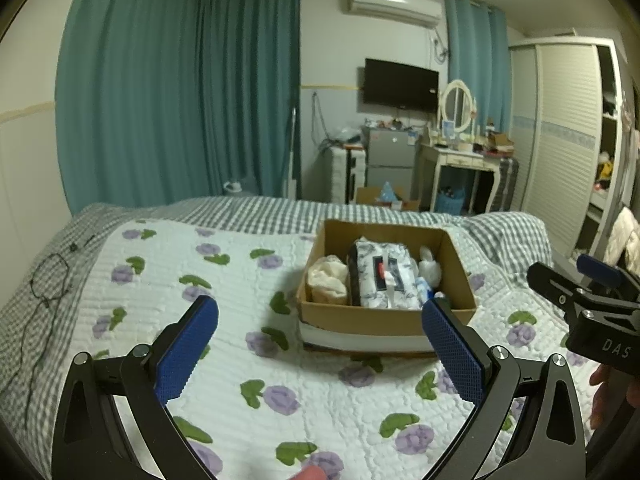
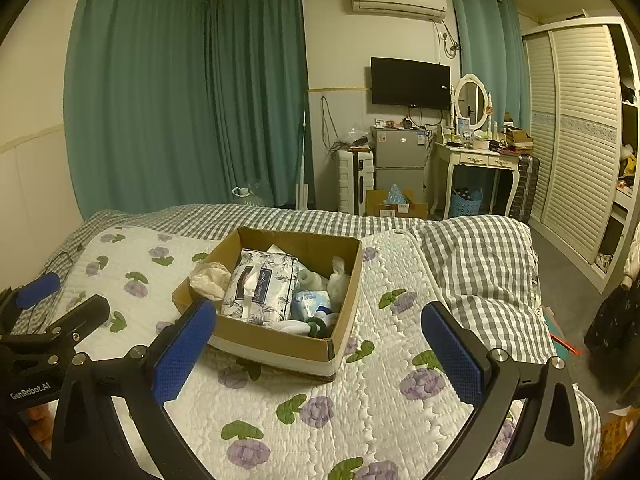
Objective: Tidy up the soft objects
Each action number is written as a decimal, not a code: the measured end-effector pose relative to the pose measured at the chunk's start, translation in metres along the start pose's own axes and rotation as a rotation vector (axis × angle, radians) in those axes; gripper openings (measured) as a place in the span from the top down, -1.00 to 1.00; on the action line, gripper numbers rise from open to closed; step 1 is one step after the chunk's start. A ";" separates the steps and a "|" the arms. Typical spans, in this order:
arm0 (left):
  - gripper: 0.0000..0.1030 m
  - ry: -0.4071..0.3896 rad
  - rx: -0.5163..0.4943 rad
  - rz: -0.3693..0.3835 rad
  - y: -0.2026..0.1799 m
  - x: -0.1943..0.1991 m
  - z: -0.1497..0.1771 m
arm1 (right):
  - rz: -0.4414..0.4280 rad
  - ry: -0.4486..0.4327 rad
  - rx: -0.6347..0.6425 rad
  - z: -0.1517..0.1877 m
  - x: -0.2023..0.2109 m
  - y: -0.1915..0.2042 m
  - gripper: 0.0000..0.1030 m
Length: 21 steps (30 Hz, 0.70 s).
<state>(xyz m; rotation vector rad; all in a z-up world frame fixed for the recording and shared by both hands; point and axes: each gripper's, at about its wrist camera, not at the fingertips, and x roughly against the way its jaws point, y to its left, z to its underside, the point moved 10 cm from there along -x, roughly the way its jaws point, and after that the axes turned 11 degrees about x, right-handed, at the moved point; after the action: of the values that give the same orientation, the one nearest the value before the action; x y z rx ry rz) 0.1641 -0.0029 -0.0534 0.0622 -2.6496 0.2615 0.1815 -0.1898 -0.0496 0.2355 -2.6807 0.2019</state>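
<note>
1 open cardboard box (image 2: 280, 344) sits on the floral quilt (image 2: 380, 400), packed with 1 floral-print tissue pack (image 2: 260, 284), 1 cream cloth bundle (image 2: 208, 280), and small white and blue soft items, count unclear. Left gripper (image 1: 320, 344) and right gripper (image 2: 318, 344): both empty, fingers spread apart above the quilt.

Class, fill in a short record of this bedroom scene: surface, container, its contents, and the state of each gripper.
Surface: floral quilt on a bed
Container: open cardboard box resting on the quilt
Contents: tissue pack, cream cloth, white plastic bag, other small items
Left gripper: open, empty, short of the box
Right gripper: open, empty
</note>
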 end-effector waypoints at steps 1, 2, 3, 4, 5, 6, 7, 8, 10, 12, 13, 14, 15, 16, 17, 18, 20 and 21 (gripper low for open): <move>-1.00 0.002 0.004 0.000 0.001 0.000 0.000 | 0.001 0.002 0.001 0.001 0.000 0.000 -1.00; -1.00 0.001 0.007 -0.001 0.001 0.000 -0.001 | 0.000 0.002 0.001 0.001 0.000 0.000 -1.00; -1.00 -0.004 0.010 -0.004 0.002 0.001 -0.001 | 0.000 0.001 0.001 0.001 0.000 0.000 -1.00; -1.00 -0.009 0.013 -0.005 0.003 0.002 -0.002 | 0.000 0.002 0.001 0.001 0.000 -0.001 -1.00; -1.00 -0.009 0.013 -0.006 0.004 0.002 -0.002 | 0.000 0.001 0.000 0.000 0.000 0.000 -1.00; -1.00 -0.009 0.013 -0.006 0.004 0.002 -0.002 | 0.000 0.001 -0.001 0.001 0.000 -0.001 -1.00; -1.00 -0.010 0.013 -0.007 0.004 0.002 -0.003 | 0.000 0.001 -0.001 0.000 0.000 0.000 -1.00; -1.00 -0.011 0.011 -0.009 0.005 0.002 -0.003 | -0.001 0.001 -0.002 0.001 -0.001 -0.001 -1.00; -1.00 -0.011 0.008 -0.009 0.005 0.003 -0.003 | 0.001 0.002 -0.001 0.003 -0.001 -0.002 -1.00; -1.00 -0.010 0.002 -0.010 0.004 0.003 -0.002 | -0.001 0.003 -0.002 0.002 -0.001 -0.002 -1.00; -1.00 -0.011 0.000 -0.011 0.004 0.003 -0.002 | -0.002 0.004 -0.003 0.002 -0.001 -0.002 -1.00; -1.00 -0.013 -0.003 -0.010 0.003 0.004 -0.002 | -0.002 0.004 -0.003 0.002 -0.001 -0.001 -1.00; -1.00 -0.013 -0.004 -0.009 0.003 0.004 -0.002 | -0.002 0.004 -0.004 0.003 -0.001 -0.001 -1.00; -1.00 -0.012 -0.005 -0.008 0.003 0.004 -0.002 | -0.001 0.004 -0.003 0.003 -0.001 -0.001 -1.00; -1.00 -0.011 -0.005 -0.010 0.003 0.004 -0.001 | -0.001 0.003 -0.003 0.003 -0.001 -0.001 -1.00; -1.00 -0.009 -0.006 -0.010 0.002 0.004 -0.001 | -0.001 0.002 -0.002 0.003 -0.001 -0.001 -1.00; -1.00 -0.006 -0.008 -0.011 0.002 0.004 -0.001 | 0.000 0.002 -0.001 0.005 -0.001 -0.002 -1.00; -1.00 -0.007 -0.008 -0.012 0.003 0.004 -0.001 | 0.000 0.003 -0.001 0.005 -0.001 -0.002 -1.00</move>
<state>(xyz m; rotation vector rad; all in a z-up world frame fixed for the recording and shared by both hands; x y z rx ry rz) 0.1606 -0.0002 -0.0509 0.0764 -2.6565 0.2475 0.1805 -0.1923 -0.0539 0.2353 -2.6776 0.2006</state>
